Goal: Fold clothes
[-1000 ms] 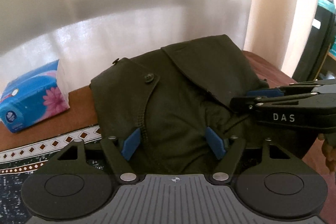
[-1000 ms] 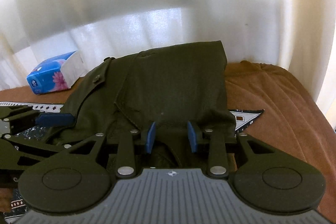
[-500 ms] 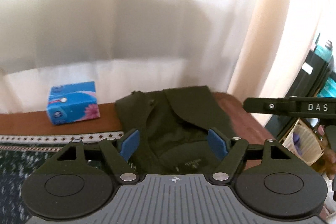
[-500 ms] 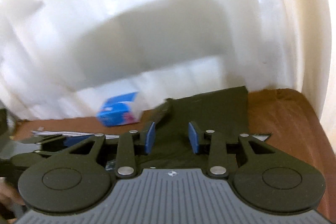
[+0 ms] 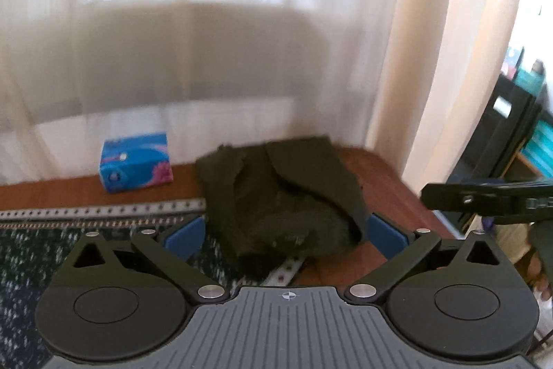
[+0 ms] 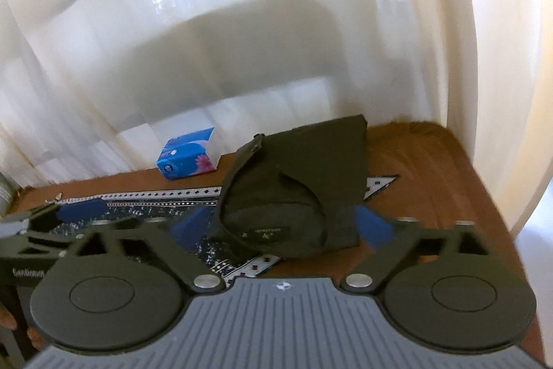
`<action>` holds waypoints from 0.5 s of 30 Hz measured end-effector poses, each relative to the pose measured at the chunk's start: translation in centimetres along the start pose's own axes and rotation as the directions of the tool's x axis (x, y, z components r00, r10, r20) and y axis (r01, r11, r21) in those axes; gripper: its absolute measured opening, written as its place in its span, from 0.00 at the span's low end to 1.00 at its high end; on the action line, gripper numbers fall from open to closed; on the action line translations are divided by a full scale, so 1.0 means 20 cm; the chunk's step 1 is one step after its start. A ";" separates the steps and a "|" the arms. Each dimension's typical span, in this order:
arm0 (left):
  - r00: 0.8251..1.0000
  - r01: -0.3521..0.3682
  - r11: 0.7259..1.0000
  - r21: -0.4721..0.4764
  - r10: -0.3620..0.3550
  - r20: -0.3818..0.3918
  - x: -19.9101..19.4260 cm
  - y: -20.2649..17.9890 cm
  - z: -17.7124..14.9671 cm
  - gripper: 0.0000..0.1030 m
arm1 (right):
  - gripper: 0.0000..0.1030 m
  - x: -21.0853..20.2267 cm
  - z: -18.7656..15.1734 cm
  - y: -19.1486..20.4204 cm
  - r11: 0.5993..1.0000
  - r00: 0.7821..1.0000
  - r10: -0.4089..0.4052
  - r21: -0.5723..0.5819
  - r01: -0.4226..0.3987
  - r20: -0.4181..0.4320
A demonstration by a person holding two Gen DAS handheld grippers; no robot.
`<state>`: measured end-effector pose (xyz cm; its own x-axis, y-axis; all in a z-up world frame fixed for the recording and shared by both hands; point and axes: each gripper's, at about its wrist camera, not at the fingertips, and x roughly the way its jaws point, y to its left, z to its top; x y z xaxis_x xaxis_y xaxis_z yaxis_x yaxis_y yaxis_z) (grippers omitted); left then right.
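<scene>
A dark olive garment [image 5: 283, 196] lies folded in a bundle on the brown table, its near end on the patterned runner; the right wrist view shows the garment [image 6: 297, 192] with a label on the near fold. My left gripper [image 5: 283, 236] is open, well back from the cloth, with nothing between its blue pads. My right gripper [image 6: 281, 225] is open too, held short of and above the bundle. The right gripper [image 5: 484, 199] also juts in at the right edge of the left wrist view, and the left gripper [image 6: 52, 220] at the left edge of the right wrist view.
A blue tissue box [image 5: 135, 166] stands at the back left of the table, also seen as the tissue box [image 6: 188, 158]. A dark patterned runner [image 5: 86, 230] covers the near left. White curtains hang behind. Dark shelving [image 5: 511, 140] stands to the right, past the table's edge.
Both grippers have pulled back and up from the garment, which they were close over a second ago. The right gripper's jaws have spread much wider. The bundle stays on the table.
</scene>
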<state>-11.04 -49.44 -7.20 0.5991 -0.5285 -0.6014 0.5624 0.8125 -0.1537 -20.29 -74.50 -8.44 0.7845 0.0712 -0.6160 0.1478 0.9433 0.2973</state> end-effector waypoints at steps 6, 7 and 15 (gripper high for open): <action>0.994 -0.032 0.997 -0.065 0.025 -0.107 0.05 -0.02 0.01 1.00 | 1.00 -0.01 -0.01 0.01 0.996 0.996 -0.010 -0.085 0.002 -0.087; 0.992 -0.032 0.996 -0.088 0.020 -0.127 0.06 -0.02 0.01 1.00 | 1.00 -0.01 -0.01 0.02 0.994 0.995 -0.026 -0.113 0.015 -0.099; 0.981 -0.111 0.993 -0.031 0.104 -0.166 0.11 -0.12 0.01 1.00 | 1.00 0.03 -0.01 0.01 0.990 0.984 -0.039 -0.144 0.014 -0.173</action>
<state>-10.91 -52.53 -7.89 0.5516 -0.3925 -0.7360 0.4741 0.8735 -0.1105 -19.83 -74.17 -8.92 0.6621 0.0895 -0.7441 0.0705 0.9810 0.1807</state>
